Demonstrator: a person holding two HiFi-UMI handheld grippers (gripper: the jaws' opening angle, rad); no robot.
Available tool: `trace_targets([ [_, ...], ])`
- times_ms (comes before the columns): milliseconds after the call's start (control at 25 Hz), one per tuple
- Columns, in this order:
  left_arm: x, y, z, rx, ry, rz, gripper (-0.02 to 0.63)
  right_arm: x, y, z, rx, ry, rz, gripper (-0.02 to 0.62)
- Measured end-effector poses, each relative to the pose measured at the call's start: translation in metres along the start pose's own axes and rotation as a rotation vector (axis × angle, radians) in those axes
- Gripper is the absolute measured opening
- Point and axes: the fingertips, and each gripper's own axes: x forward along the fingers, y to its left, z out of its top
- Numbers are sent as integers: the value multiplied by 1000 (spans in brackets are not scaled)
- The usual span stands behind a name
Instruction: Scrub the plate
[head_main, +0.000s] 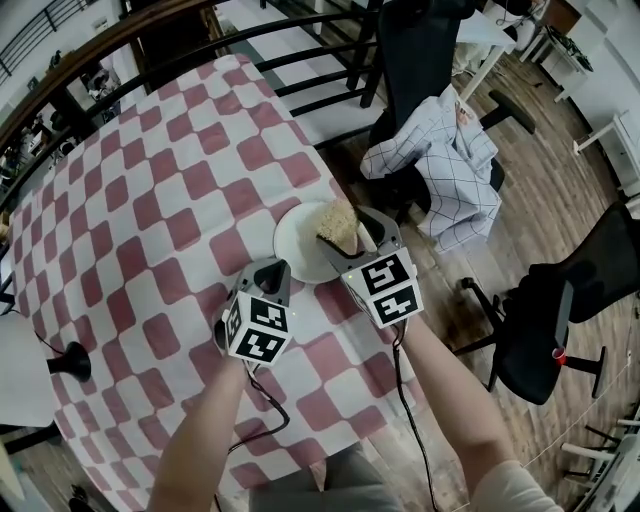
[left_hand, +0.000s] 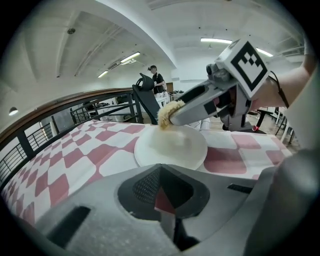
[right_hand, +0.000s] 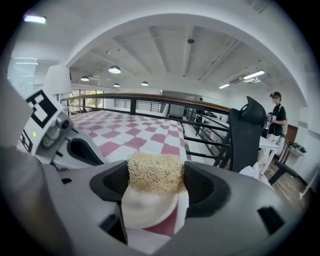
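- My right gripper (head_main: 352, 240) jaws clamp the scourer (head_main: 337, 226) at the plate's (head_main: 296, 250) 2 o'clock side.
- My left gripper (head_main: 272, 276), jaws closed and empty, waits at its 7 o'clock.

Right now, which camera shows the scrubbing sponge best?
The right gripper view: the sponge fills the middle, clamped in the right gripper. The head view shows it from above over the plate; the left gripper view shows it small, at the plate's far edge.
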Motion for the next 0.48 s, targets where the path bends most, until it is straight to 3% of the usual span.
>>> trace_targets([
  [200,-1,0,0,2,-3,-1,14,-1,50,33,-67,-54,132,336],
  [360,0,-2,-1,21,-5,4,14,14,71,20,-143,32,193,336],
  [480,1,-3,-1,33,1,3,14,23,79,2,-102,104,236,334],
])
